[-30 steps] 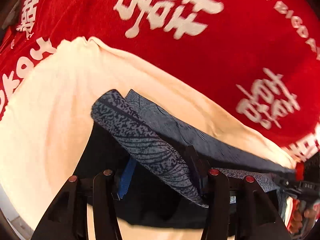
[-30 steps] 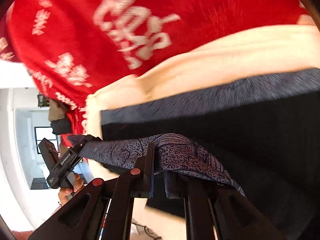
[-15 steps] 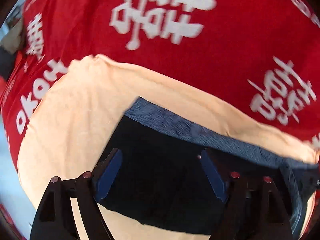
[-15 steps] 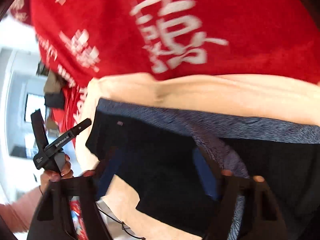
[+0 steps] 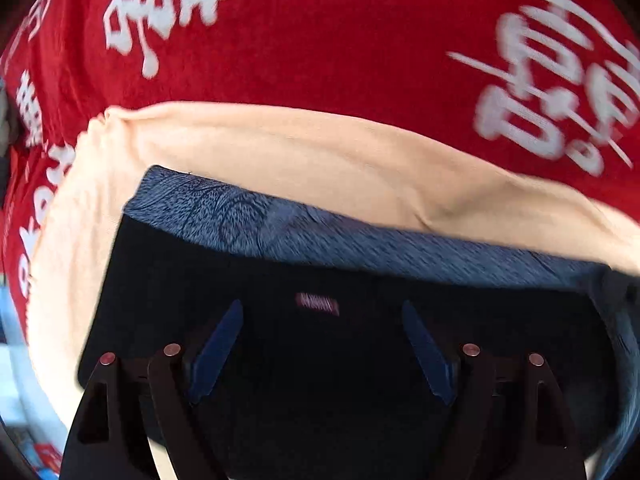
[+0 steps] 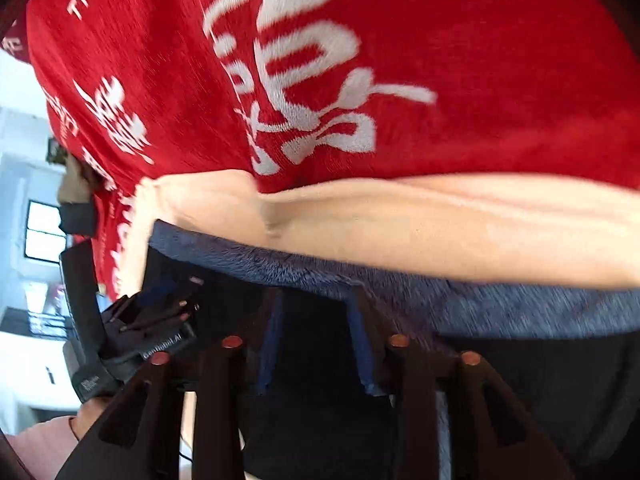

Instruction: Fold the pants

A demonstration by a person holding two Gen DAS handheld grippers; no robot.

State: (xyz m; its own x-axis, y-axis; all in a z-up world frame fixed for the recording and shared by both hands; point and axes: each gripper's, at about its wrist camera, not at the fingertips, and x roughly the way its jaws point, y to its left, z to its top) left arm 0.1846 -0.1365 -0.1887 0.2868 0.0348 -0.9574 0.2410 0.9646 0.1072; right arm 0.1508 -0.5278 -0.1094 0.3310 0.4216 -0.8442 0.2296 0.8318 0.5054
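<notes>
lying flat under both tools, dark pants (image 5: 320, 360), left tool (image 5: 322, 344) wide, right tool (image 6: 314, 344) parted, both empty

Both my wrist cameras look steeply down along their fingers, close above the pants (image 5: 320, 360). Each takes in the blue patterned band, the cream cloth (image 5: 280, 152) and red cloth (image 5: 320, 40). My right view also catches my left tool (image 6: 160, 312).
</notes>
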